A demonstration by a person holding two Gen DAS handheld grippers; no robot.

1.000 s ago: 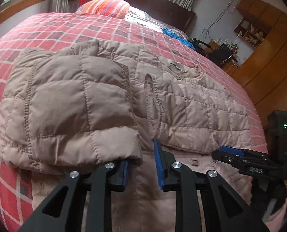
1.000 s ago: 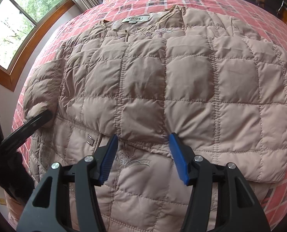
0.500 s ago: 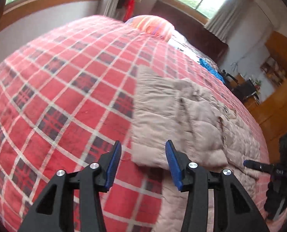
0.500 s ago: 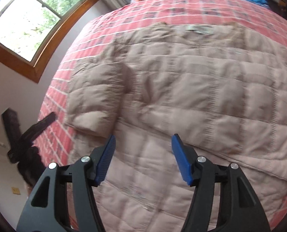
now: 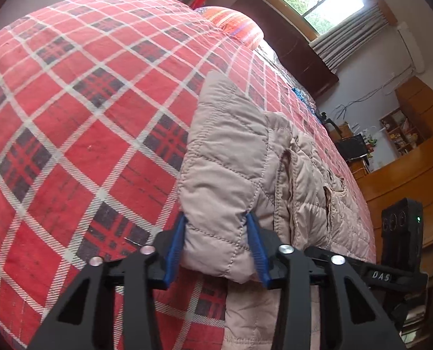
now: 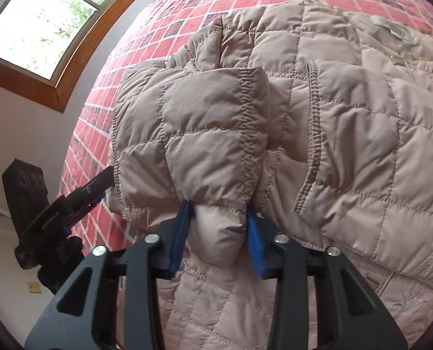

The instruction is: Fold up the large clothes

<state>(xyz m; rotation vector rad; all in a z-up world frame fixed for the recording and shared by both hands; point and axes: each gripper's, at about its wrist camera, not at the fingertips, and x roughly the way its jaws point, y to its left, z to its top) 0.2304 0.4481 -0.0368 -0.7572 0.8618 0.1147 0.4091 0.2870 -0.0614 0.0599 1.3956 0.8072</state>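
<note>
Both claws (image 5: 216,245) (image 6: 217,233) seemingly pinching jacket (image 6: 347,134)

The left tool (image 5: 216,245), open beside the folded sleeve (image 5: 228,175) half a second ago, is now closed on its end at lower centre. The right tool (image 6: 217,239), formerly open over the jacket (image 6: 362,131), now pinches a quilted fold.

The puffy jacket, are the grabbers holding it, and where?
Yes. The left gripper and the right gripper each pinch a bunched-up part of the folded-over sleeve of the jacket.
</note>
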